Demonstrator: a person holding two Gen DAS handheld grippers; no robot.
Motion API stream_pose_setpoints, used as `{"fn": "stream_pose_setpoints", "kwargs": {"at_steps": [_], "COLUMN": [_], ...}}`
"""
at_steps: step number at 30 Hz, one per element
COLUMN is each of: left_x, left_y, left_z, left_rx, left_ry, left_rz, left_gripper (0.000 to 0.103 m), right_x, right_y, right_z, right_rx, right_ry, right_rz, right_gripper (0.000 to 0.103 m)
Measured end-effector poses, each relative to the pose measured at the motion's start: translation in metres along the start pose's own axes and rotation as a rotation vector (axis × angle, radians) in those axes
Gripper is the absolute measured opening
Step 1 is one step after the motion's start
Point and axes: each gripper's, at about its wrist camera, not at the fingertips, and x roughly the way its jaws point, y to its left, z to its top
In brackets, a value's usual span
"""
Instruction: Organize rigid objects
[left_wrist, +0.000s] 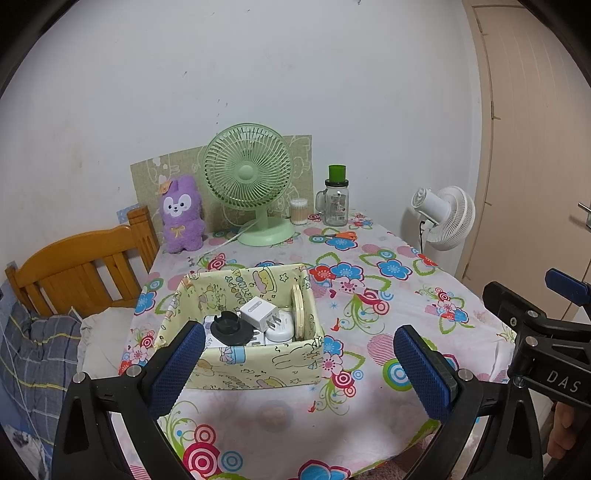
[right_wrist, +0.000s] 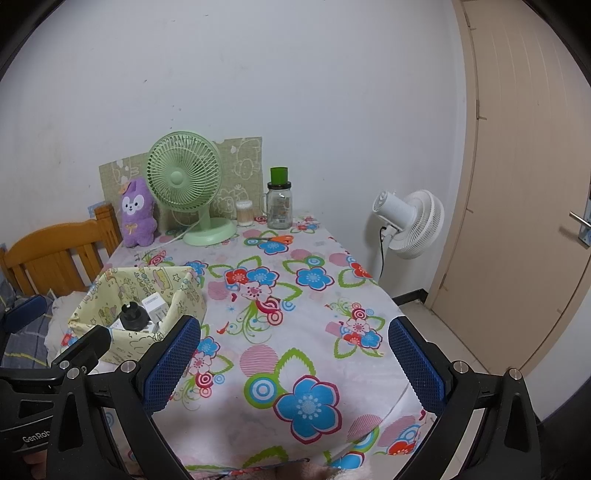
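Note:
A yellow cartoon-print fabric box (left_wrist: 255, 363) sits on the flowered tablecloth (left_wrist: 369, 295) near the front left. Inside it lie a white charger plug (left_wrist: 258, 312), a black round piece (left_wrist: 229, 326), a white round gadget (left_wrist: 279, 328) and a cream disc (left_wrist: 297, 312) standing on edge. My left gripper (left_wrist: 299, 369) is open and empty, just in front of the box. My right gripper (right_wrist: 295, 365) is open and empty over the bare cloth, to the right of the box (right_wrist: 125, 341). Orange-handled scissors (left_wrist: 341, 235) lie at the table's far side.
At the back stand a green desk fan (left_wrist: 247, 184), a purple plush (left_wrist: 181, 214), a cotton-swab tub (left_wrist: 298, 211) and a glass jar with green lid (left_wrist: 336, 199). A wooden bed frame (left_wrist: 74, 266) is left; a white floor fan (right_wrist: 410, 221) and a door (right_wrist: 524, 184) are right.

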Motion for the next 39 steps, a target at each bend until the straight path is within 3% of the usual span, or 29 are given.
{"fn": "stream_pose_setpoints", "kwargs": {"at_steps": [39], "left_x": [0.0029], "left_y": [0.0041], "left_z": [0.0016], "left_rx": [-0.009], "left_ry": [0.005], "left_rz": [-0.002], "left_gripper": [0.103], "right_x": [0.0048], "right_y": [0.0041], "right_z": [0.0031], "right_rx": [0.002], "right_ry": [-0.001], "right_rz": [0.000], "right_gripper": [0.103]}}
